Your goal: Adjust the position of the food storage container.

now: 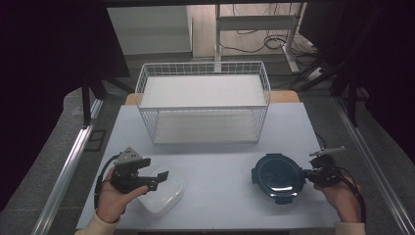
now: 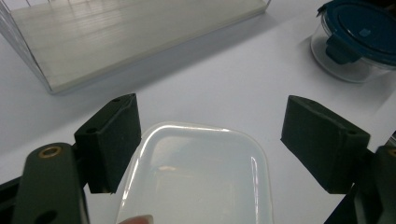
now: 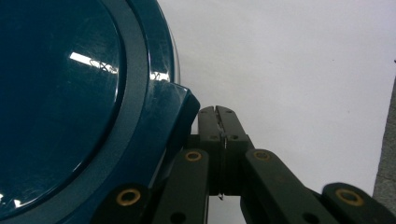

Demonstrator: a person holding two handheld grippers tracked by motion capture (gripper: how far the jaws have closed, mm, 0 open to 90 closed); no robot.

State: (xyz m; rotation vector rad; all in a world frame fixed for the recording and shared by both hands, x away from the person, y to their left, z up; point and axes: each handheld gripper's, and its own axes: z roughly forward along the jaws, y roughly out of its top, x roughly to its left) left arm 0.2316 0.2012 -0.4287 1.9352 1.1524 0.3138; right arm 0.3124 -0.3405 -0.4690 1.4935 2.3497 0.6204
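A white rounded-square container [image 1: 165, 197] with a milky lid [image 2: 201, 177] lies near the table's front left. My left gripper [image 1: 154, 170] hovers over it, open, its pads [image 2: 112, 140] standing wide either side of the lid; the left pad is close to the lid's edge and the right one is clearly apart. At the front right sits a round clear container with a dark teal clip lid [image 1: 278, 177] [image 2: 359, 32] [image 3: 56, 93]. My right gripper [image 1: 310, 172] [image 3: 217, 111] is shut with nothing between its jaws, right beside a clasp on the lid's rim.
A white wire basket [image 1: 203, 64] [image 2: 93, 42] with a pale liner stands at the back centre of the white table [image 1: 220, 156]. Past the table's right edge lies grey floor [image 3: 387, 154], and desk legs and cables are behind.
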